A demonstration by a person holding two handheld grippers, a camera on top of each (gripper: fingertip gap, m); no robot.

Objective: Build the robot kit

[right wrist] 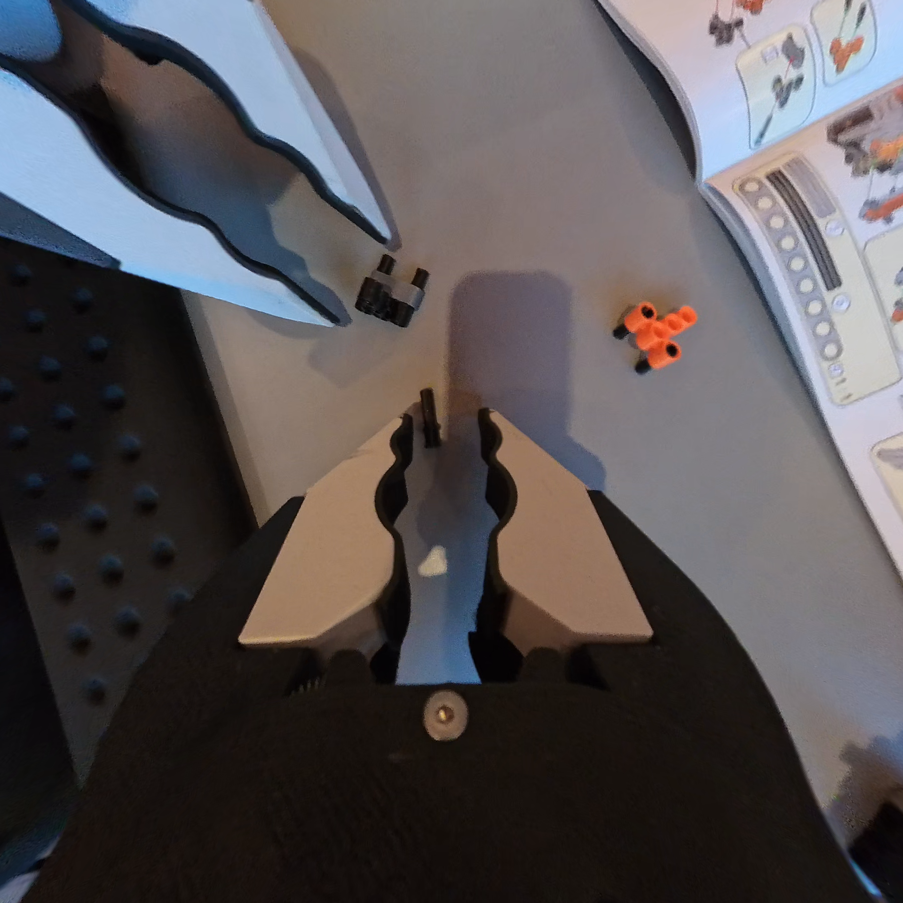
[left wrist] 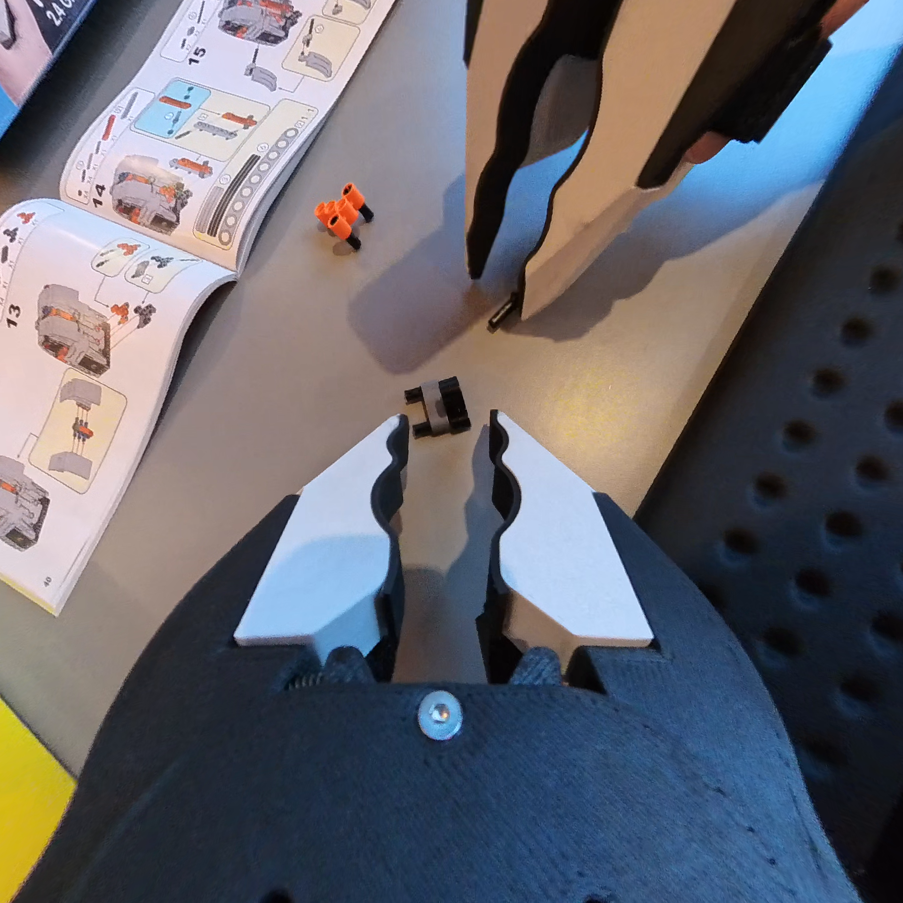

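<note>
Left gripper (left wrist: 449,420) parted — black-grey piece (left wrist: 438,406) just ahead; right gripper (right wrist: 442,415) parted beside black pin (right wrist: 429,418).

Each gripper (left wrist: 448,420) (right wrist: 442,415) has white fingers (left wrist: 332,537) with wavy black pads, a ridged black printed body, and a silver screw (left wrist: 440,716) at 6 o'clock.

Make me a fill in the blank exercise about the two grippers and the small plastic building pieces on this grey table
1. The small black and grey plastic assembly lies just in front of the open ____ gripper.
2. The thin black plastic pin lies by the fingertips of the ____ gripper.
3. The piece nearest the open instruction booklet is coloured ____ with black pins.
4. All three pieces rest on the grey ____.

Missing words: left; right; orange; table
</note>
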